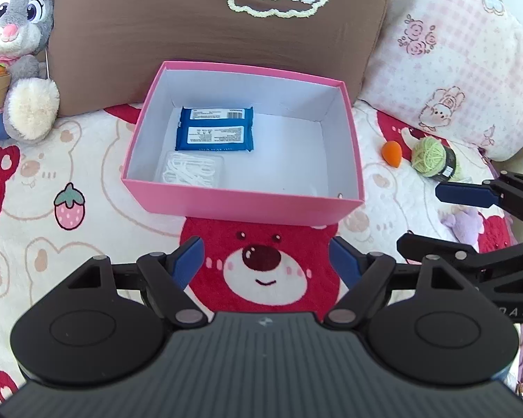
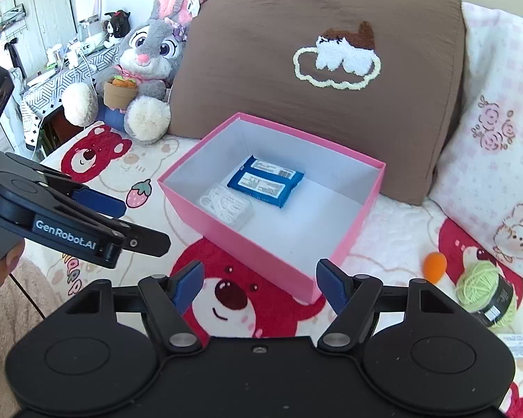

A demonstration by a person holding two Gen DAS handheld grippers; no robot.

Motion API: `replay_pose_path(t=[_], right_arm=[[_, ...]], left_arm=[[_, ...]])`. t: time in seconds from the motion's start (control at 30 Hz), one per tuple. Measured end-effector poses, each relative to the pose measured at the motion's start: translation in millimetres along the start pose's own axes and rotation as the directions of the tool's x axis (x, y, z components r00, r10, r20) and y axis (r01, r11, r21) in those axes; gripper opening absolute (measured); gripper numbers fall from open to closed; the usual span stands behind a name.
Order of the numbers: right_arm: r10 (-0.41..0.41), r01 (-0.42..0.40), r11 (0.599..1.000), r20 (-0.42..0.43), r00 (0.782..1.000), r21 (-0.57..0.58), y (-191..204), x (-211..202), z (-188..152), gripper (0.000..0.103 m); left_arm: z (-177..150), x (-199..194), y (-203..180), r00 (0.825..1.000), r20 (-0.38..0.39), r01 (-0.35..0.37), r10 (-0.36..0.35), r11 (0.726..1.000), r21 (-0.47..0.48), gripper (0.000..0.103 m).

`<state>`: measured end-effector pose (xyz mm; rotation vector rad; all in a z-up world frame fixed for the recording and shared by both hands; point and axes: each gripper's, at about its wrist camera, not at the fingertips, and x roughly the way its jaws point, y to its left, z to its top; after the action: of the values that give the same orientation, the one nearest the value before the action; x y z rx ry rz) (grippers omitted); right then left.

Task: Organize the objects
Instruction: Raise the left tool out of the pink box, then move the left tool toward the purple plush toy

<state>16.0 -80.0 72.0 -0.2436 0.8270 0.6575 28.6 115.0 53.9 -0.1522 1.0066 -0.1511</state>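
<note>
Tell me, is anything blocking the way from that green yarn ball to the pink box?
Nothing visible blocks it. The green yarn ball lies on the blanket beside the pink box, with only the small orange sponge nearby, off to the side. The box is open-topped with bare floor space.

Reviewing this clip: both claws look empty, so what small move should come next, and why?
Probably swing the right claw toward the orange sponge beside the green yarn. Both lie outside the pink box, which already holds the blue wipes pack and floss picks.
</note>
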Motion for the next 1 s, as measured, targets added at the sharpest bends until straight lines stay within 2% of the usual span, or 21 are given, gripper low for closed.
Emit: replay_pose_path(t=[0.1,0.3,0.6,0.73,0.9,1.0], right_arm=[[-0.013,0.013,1.0,-0.004,1.0,-0.002,-1,-9,-6,0.078],[-0.026,0.026,1.0,-0.021,0.999,-0.002,-3,-23,-17,0.082],[-0.058,0.058,0.998,-0.043,0.997,-0.001,-13,-41,-41,0.09],[-0.063,0.064,0.998,-0.045,0.997,0.02,-21,-51,-54,0.091],[-0.088,0.088,0.996,-0.021,0.996,0.0,-28,-70,-68,0.091],[-0.097,0.097,0.995,-0.014,0.995,-0.006,-38,-80,-80,0.091]], left_arm=[[-4,-6,-8,1.0,0.005,-0.001,0.001,1.0,0.025,0.084],[-11,-14,-28,1.0,0.006,-0.009,0.009,0.996,0.088,0.087],[-26,-22,-55,0.999,-0.025,0.029,-0.025,0.99,0.138,0.091],[-34,-22,-71,0.998,-0.051,0.037,-0.028,0.984,0.176,0.093],[-42,-17,-93,0.991,-0.115,0.094,-0.071,0.974,0.208,0.093],[-47,-15,-105,0.987,-0.113,0.139,-0.117,0.967,0.214,0.093]])
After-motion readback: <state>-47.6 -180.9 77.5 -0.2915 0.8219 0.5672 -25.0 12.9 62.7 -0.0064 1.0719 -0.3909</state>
